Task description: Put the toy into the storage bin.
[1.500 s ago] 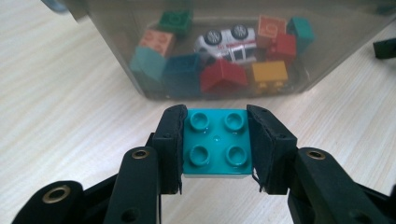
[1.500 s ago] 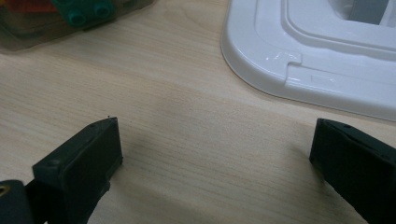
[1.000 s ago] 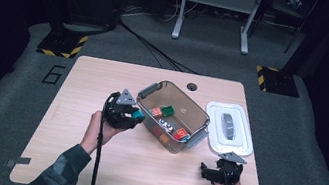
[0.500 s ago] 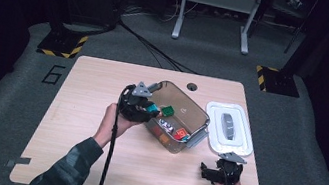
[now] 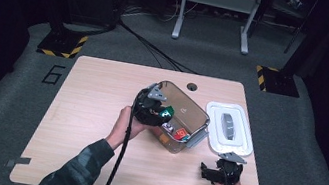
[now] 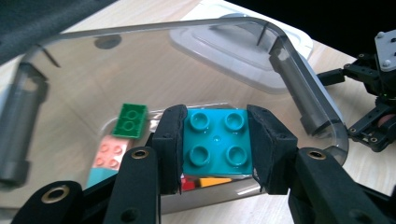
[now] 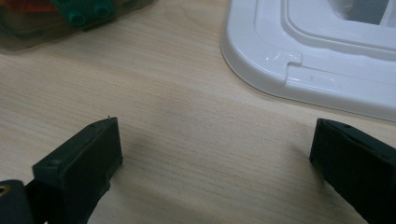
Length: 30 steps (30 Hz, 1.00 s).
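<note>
Left gripper (image 6: pixel 215 144) clamped on teal brick (image 6: pixel 217 140), pads flat against two opposite side walls, studs facing camera. Brick hangs just over near rim of clear bin (image 6: pixel 306 98), above green brick (image 6: pixel 132 120) and pink brick (image 6: pixel 112 154) on bin floor. Guessing light, rigid, slick plastic, so side-wall squeeze is way to go, not studs. Right gripper (image 7: pixel 219 154) wide open, holding nothing, low over table (image 7: pixel 187 116) near white lid (image 7: pixel 299 70).
</note>
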Each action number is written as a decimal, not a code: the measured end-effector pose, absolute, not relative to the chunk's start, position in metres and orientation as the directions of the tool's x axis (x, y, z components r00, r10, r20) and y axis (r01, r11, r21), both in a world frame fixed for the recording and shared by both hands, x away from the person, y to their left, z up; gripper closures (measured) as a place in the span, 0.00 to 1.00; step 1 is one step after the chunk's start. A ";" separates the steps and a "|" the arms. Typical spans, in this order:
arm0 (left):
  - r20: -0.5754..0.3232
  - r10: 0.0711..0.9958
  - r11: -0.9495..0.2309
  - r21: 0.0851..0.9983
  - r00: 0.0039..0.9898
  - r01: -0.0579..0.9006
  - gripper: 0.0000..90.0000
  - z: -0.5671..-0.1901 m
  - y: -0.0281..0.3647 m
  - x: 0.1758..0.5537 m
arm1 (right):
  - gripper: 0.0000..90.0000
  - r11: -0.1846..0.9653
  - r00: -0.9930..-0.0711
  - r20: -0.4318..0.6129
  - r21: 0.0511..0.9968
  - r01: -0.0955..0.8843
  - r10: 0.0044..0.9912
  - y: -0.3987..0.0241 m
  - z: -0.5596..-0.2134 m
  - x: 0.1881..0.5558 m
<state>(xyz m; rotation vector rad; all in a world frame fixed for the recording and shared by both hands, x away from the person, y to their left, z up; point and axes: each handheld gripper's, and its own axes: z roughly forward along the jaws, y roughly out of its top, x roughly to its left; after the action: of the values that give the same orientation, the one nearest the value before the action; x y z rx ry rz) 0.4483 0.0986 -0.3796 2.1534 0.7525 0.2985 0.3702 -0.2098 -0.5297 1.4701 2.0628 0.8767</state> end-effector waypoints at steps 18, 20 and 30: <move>-0.076 0.550 -0.539 0.729 0.832 0.422 0.65 -0.400 0.071 0.443 | 0.02 0.227 -0.326 -0.002 0.721 0.654 0.946 -0.210 -0.530 0.370; -0.084 0.544 -0.538 0.728 0.835 0.424 0.65 -0.401 0.071 0.442 | 0.02 0.229 -0.325 -0.005 0.722 0.653 0.946 -0.210 -0.530 0.370; -0.098 0.552 -0.511 0.745 0.828 0.429 0.49 -0.398 0.075 0.439 | 0.02 0.229 -0.326 -0.004 0.722 0.653 0.945 -0.210 -0.530 0.370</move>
<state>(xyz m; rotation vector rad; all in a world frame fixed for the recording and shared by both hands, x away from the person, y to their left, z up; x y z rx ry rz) 0.4391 0.0753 -0.3984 2.1846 0.7152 0.1917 0.3703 -0.2100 -0.5298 1.4672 2.0631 0.8759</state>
